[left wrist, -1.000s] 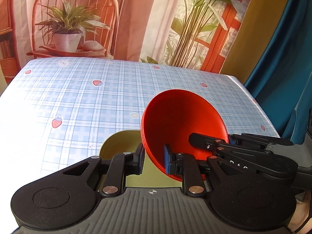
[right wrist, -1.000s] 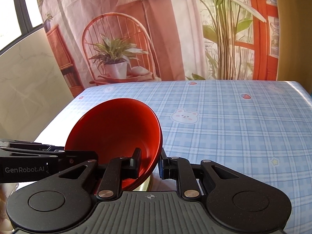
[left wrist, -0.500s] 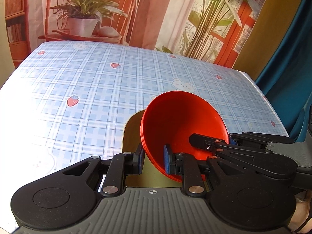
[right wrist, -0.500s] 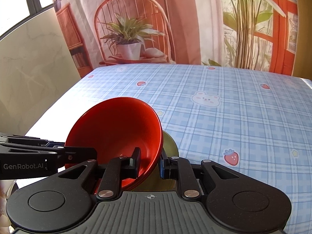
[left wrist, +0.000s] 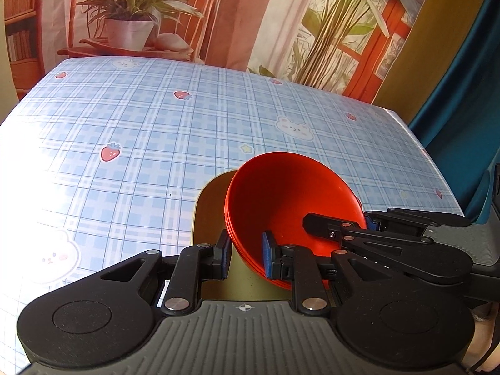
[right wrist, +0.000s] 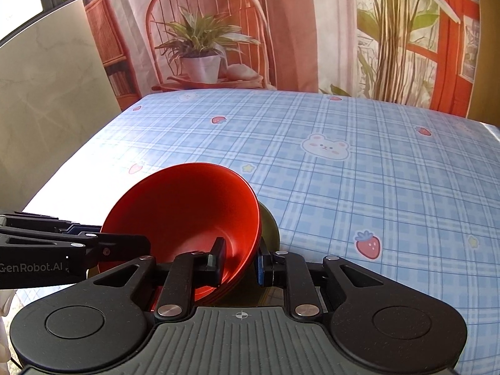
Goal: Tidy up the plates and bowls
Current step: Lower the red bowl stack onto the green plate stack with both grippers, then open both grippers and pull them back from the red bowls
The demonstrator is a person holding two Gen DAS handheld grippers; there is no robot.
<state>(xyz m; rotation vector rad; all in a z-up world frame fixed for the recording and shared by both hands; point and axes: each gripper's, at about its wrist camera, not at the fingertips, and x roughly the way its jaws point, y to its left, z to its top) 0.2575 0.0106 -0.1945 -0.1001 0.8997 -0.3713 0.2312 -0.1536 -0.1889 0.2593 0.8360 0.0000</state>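
Note:
A stack of red bowls [left wrist: 290,200] is held off the table, tilted, with both grippers clamped on opposite rims. My left gripper [left wrist: 245,254] is shut on the near-left rim, one finger inside and one outside. My right gripper [right wrist: 239,257] is shut on the opposite rim of the red bowls [right wrist: 187,215]. It also shows in the left wrist view [left wrist: 368,234], and the left gripper shows in the right wrist view [right wrist: 103,243]. An olive-green plate [left wrist: 212,215] lies under the bowls, mostly hidden, and its edge shows in the right wrist view [right wrist: 270,229].
The table has a blue plaid cloth [left wrist: 187,143] with strawberries and bears. Its far edge meets a printed backdrop [left wrist: 218,15]. A blue curtain [left wrist: 468,78] hangs past the right edge. A pale wall [right wrist: 47,109] stands at the left.
Both grippers, still clamped on the red bowls, have moved forward over the table; more cloth shows beyond the bowls and the olive plate is more exposed.

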